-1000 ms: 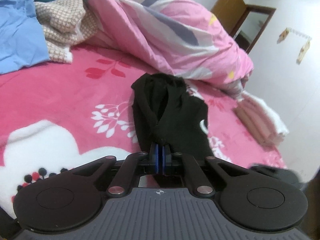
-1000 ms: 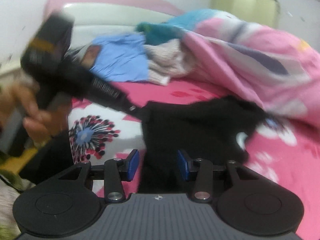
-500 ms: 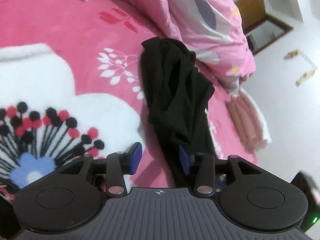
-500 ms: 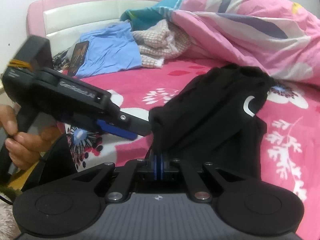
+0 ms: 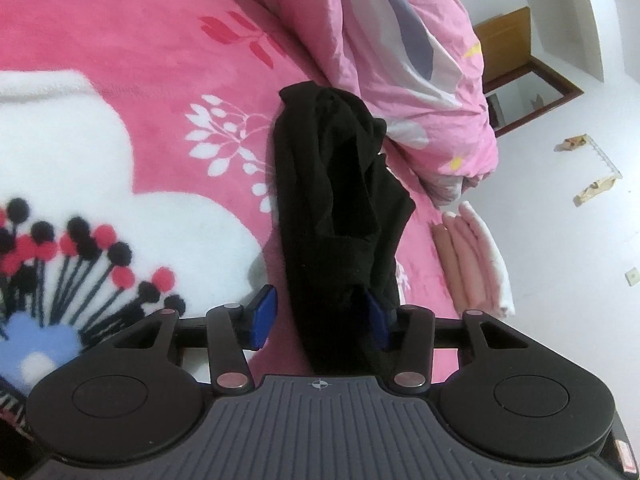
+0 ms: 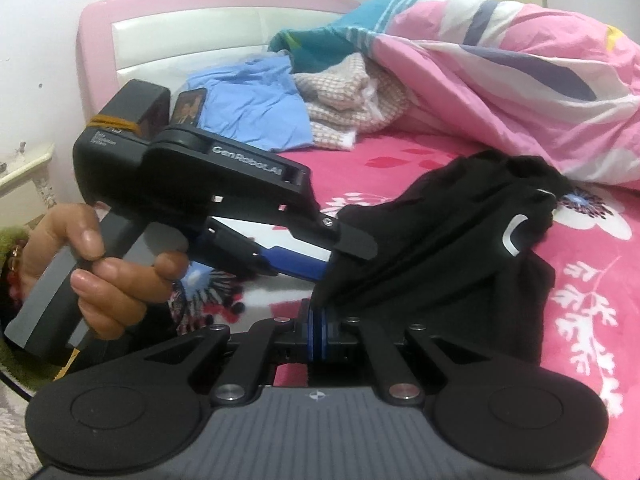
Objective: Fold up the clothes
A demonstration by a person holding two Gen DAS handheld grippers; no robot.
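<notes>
Gripping the near edge of the black garment, the right gripper has its blue pads pressed tight together on the cloth, low over the pink floral blanket. Over on its left side comes the left gripper, tilted down toward the same bunched edge, held by a hand wrapped round the grey handle, thumb and fingers curled. From the left wrist view, the left gripper has its blue fingers spread wide, the garment running up between them; the right pad is half buried in the dark fabric, and whether the cloth actually touches the left pad I cannot tell.

The garment lies as a long rumpled strip across the blanket, its far end up against the heaped pink duvet. Folded pale pink cloth sits off at the bed's edge, well apart.

Compared with a second ago, it's a swap: back then the left one was clamped on the garment and the right one stood open; half a second ago the left had let go and the right had closed. Since then the left gripper has pushed forward so the strip now sits deeper between its fingers, and the right keeps its pinch.

Beyond, a blue shirt and a checked knit lie by the headboard.
</notes>
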